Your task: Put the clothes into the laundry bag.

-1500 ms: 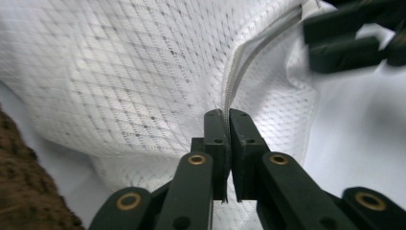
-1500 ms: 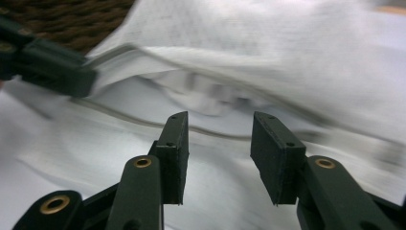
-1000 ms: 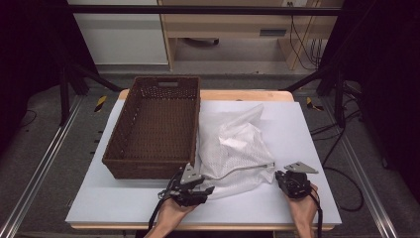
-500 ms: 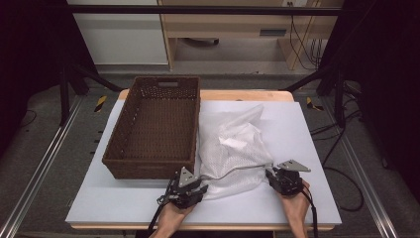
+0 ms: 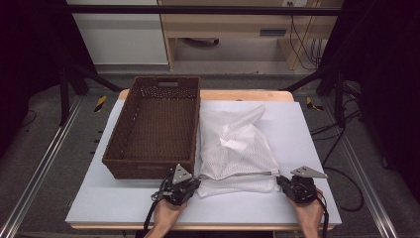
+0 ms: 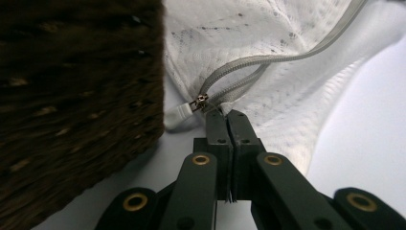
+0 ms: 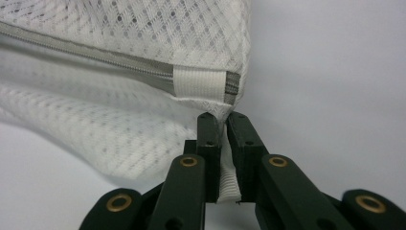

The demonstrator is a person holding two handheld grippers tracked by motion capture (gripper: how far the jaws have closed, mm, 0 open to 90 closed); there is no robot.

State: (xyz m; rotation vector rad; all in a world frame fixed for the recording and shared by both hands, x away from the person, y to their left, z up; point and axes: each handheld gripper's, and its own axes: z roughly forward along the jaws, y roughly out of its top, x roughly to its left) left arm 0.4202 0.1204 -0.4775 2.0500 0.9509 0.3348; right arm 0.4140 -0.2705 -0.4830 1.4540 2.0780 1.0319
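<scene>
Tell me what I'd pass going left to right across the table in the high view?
Brown woven rectangular basket → left black handheld gripper → white mesh zippered laundry bag → right black handheld gripper.

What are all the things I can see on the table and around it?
Mesh bag: one, white, lying on the table right of the basket.
Zipper: one, grey, along the bag's near edge, partly open near its pull.
Basket: one, dark brown wicker, on the table's left half.
Table: one, white top with a wooden edge.
Left gripper: one, black, jaws just closed on the bag's edge beside the zipper pull.
Right gripper: one, black, clamped on the bag's other near corner.
Hands: two, at the table's near edge, each holding a gripper.
</scene>
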